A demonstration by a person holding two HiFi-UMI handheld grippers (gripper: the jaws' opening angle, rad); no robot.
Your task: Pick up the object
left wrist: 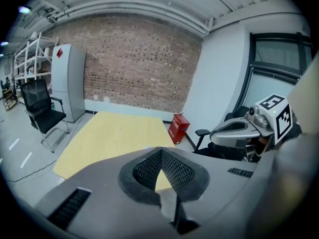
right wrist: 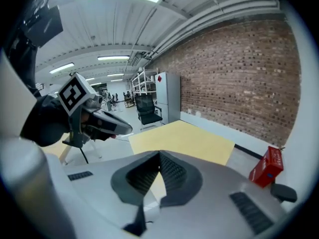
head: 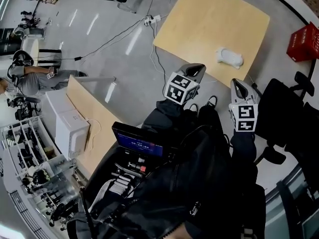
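Observation:
A small white object (head: 229, 57) lies near the closest edge of a light wood table (head: 209, 19). My left gripper (head: 195, 68) hovers just short of that edge, to the left of the object, its jaws closed together with nothing in them. My right gripper (head: 238, 84) hangs a little below the object, off the table, also shut and empty. In the left gripper view the closed left gripper (left wrist: 160, 150) points at the table (left wrist: 114, 133) and the jaws hide the object. In the right gripper view the closed right gripper (right wrist: 159, 154) likewise covers it.
A red box (head: 304, 41) stands on the floor right of the table. Black office chairs (head: 289, 108) crowd the right side. A second desk (head: 92, 116) with a white box sits at the left, cables run across the floor, and a person (head: 35, 76) sits far left.

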